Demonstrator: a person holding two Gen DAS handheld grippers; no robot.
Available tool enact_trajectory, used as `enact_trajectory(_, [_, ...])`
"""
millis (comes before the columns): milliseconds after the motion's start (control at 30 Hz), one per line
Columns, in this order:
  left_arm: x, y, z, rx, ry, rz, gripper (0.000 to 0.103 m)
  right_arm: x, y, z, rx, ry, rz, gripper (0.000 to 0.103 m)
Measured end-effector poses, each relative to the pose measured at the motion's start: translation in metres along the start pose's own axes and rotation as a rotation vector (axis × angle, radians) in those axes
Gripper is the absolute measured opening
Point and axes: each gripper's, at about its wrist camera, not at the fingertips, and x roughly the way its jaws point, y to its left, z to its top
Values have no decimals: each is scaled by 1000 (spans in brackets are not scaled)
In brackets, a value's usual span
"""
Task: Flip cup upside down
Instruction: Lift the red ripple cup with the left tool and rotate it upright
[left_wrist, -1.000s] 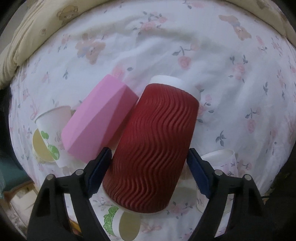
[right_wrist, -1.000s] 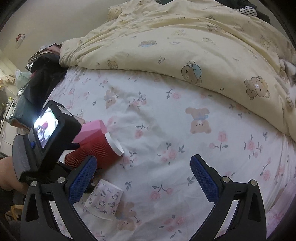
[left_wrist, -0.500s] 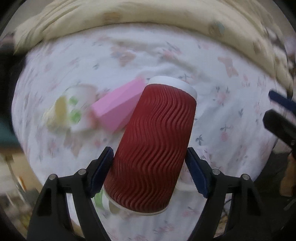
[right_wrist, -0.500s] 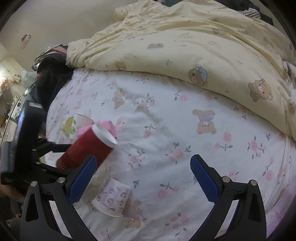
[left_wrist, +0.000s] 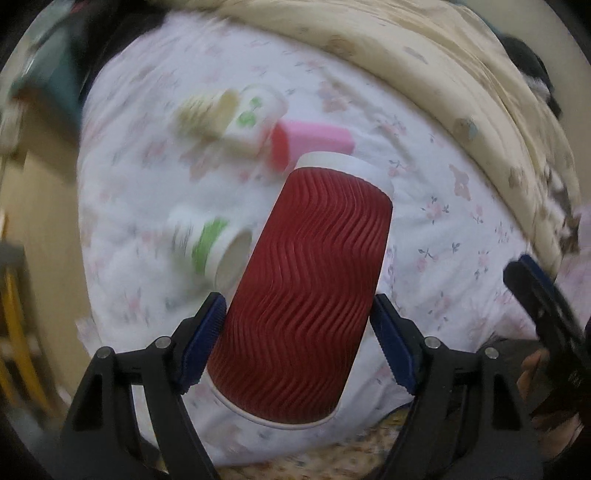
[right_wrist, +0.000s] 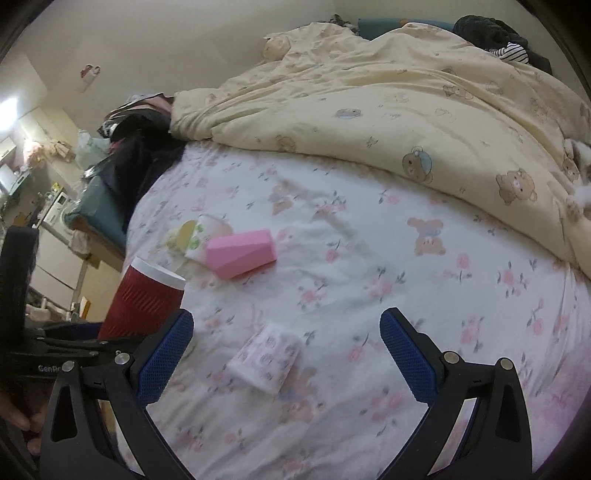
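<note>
My left gripper (left_wrist: 297, 332) is shut on a red ribbed paper cup (left_wrist: 306, 288), held above the bed with its white end pointing away. The same red cup shows in the right wrist view (right_wrist: 142, 302), nearly upright at the left. My right gripper (right_wrist: 286, 354) is open and empty, hovering over the floral sheet; one of its fingers shows at the right edge of the left wrist view (left_wrist: 539, 295).
A pink faceted cup (right_wrist: 240, 253) lies on the sheet beside a white cup with green print (right_wrist: 201, 236). A small patterned paper cup (right_wrist: 266, 356) lies between my right fingers. Another green-print cup (left_wrist: 218, 251) lies near the red cup. A yellow bear quilt (right_wrist: 388, 107) covers the far side.
My left gripper has lifted and swung the red cup away from the pink cup, turning it more upright. The right gripper has stayed open while its view shifted.
</note>
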Motion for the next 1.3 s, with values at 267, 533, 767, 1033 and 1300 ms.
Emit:
enact_trajectory(267, [21, 30, -74, -237, 19, -60, 77, -22, -2, -48, 24, -5, 7, 103])
enact_trajectory(533, [55, 49, -101, -449, 50, -102, 77, -16, -9, -60, 31, -16, -19, 103])
enact_trajectory(767, [79, 45, -106, -491, 93, -92, 78, -8, -14, -60, 60, -5, -24, 103])
enact_trajectory(1033, [93, 53, -102, -555, 111, -93, 78, -3, -11, -60, 52, 3, -31, 103])
enact_trajectory(1300, [99, 48, -98, -498, 123, -86, 86, 1, -9, -60, 44, 12, -37, 103])
